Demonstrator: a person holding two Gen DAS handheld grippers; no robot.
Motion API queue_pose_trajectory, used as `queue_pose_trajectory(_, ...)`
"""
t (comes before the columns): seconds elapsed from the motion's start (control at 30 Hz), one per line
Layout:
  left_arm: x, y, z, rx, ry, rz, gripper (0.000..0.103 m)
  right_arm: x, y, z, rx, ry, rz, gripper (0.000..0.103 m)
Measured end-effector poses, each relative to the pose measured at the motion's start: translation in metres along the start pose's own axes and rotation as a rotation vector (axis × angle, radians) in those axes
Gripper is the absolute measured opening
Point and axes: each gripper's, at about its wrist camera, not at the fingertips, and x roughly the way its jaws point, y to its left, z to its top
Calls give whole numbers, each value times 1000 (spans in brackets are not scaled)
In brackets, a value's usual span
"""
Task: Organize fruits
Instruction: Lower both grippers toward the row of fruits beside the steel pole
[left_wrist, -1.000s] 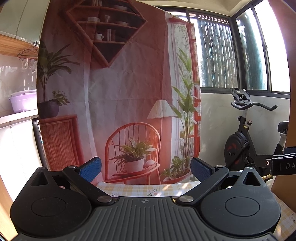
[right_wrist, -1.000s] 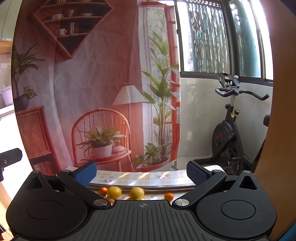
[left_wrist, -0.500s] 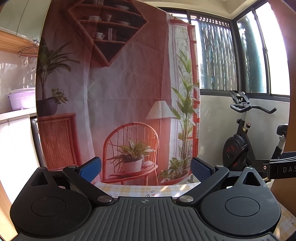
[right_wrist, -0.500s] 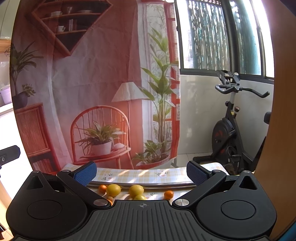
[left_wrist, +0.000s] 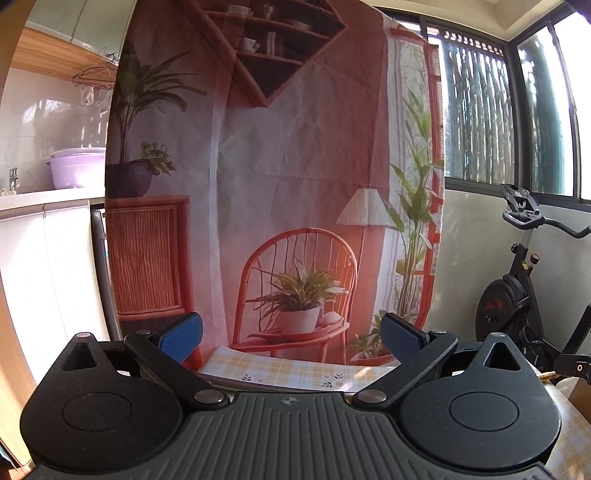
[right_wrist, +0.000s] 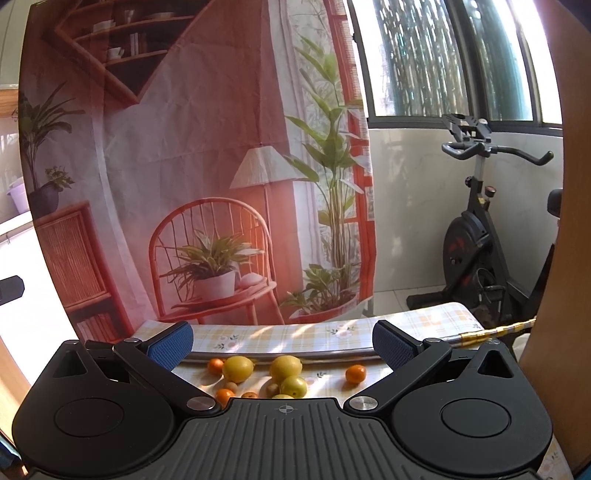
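Two handheld grippers hover over a checked tablecloth (right_wrist: 295, 334), neither holding fruit; the sorting looks barely begun.

Left gripper (left_wrist: 291, 334): fingers spread wide, blue pads (left_wrist: 181, 332) well apart, nothing between them and nothing touched. It points level at a printed backdrop (left_wrist: 280, 147) of a red chair and potted plants. No fruit shows in this view, only a strip of cloth at 6 o'clock above the gripper body. A lilac basin (left_wrist: 75, 166) sits on a counter at 9 o'clock; an exercise bike (left_wrist: 517, 288) stands at 3 o'clock.

Right gripper (right_wrist: 279, 341): likewise fully open and empty, pads clear of everything. The fruits lie loose on the cloth at 6 o'clock, just ahead of and partly hidden under the gripper body, in front of a metal rail (right_wrist: 280, 356). From left: a small orange (right_wrist: 215, 365), a lemon (right_wrist: 238, 368), a second lemon (right_wrist: 285, 366), a green fruit (right_wrist: 293, 386) touching it, and another orange (right_wrist: 355, 373) set apart at 4 o'clock. More small pieces peek out at the body's edge. No bowl or tray for them can be seen.

Judged from this, the step in hand is the approach to a first pick. The next move calls for tipping the right gripper down and forward over one fruit, probably a lemon, and closing gently, since round fruit may roll away.
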Motion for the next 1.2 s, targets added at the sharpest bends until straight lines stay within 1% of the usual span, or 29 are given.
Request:
queue_pose_trajectory(0.07, 18, 5, -11, -3, 9, -2, 103, 15, -9, -10, 4, 5, -16, 103)
queue_pose_trajectory(0.17, 50, 1, -30, 76, 75, 22, 102, 39, -22, -27, -7, 7, -56, 103)
queue_pose_trajectory(0.23, 69, 0, -40, 103, 113, 29, 102, 56, -32, -37, 14, 10, -67, 103)
queue_pose_trajectory(0.37, 103, 1, -61, 109, 170, 49, 103, 88, -53, -56, 56, 47, -77, 103)
queue_pose_trajectory(0.5, 137, 1, -82, 99, 243, -4, 103, 112, -61, -68, 53, 66, -77, 103)
queue_pose_trajectory(0.57, 153, 0, -92, 89, 288, -14, 103, 124, -62, -72, 47, 79, -74, 103)
queue_pose_trajectory(0.63, 172, 0, -106, 73, 335, -40, 103, 134, -61, -75, 35, 93, -76, 103)
queue_pose_trajectory(0.73, 192, 2, -123, 51, 355, -68, 103, 147, -59, -79, 23, 116, -71, 103)
queue_pose_trajectory(0.77, 199, 0, -129, 59, 369, -74, 101, 151, -60, -80, 23, 121, -71, 103)
queue_pose_trajectory(0.8, 205, -1, -133, 68, 382, -83, 98, 156, -60, -81, 25, 129, -73, 103)
queue_pose_trajectory(0.83, 211, -3, -141, 85, 403, -106, 94, 158, -61, -82, 26, 134, -72, 103)
queue_pose_trajectory(0.9, 224, -6, -151, 98, 452, -145, 78, 167, -63, -84, 35, 145, -63, 103)
queue_pose_trajectory(0.97, 237, -9, -160, 89, 492, -204, 71, 173, -67, -85, 48, 155, -57, 103)
queue_pose_trajectory(1.03, 248, -12, -167, 81, 532, -278, 67, 179, -69, -86, 58, 162, -57, 103)
queue_pose_trajectory(1.07, 255, -14, -172, 74, 552, -322, 59, 182, -71, -87, 62, 167, -59, 102)
queue_pose_trajectory(1.1, 260, -16, -175, 70, 563, -346, 57, 184, -72, -88, 66, 171, -57, 100)
queue_pose_trajectory(1.13, 268, -18, -181, 69, 578, -361, 56, 187, -73, -89, 72, 178, -53, 99)
queue_pose_trajectory(1.2, 277, -21, -190, 68, 595, -339, 53, 191, -75, -91, 81, 190, -50, 97)
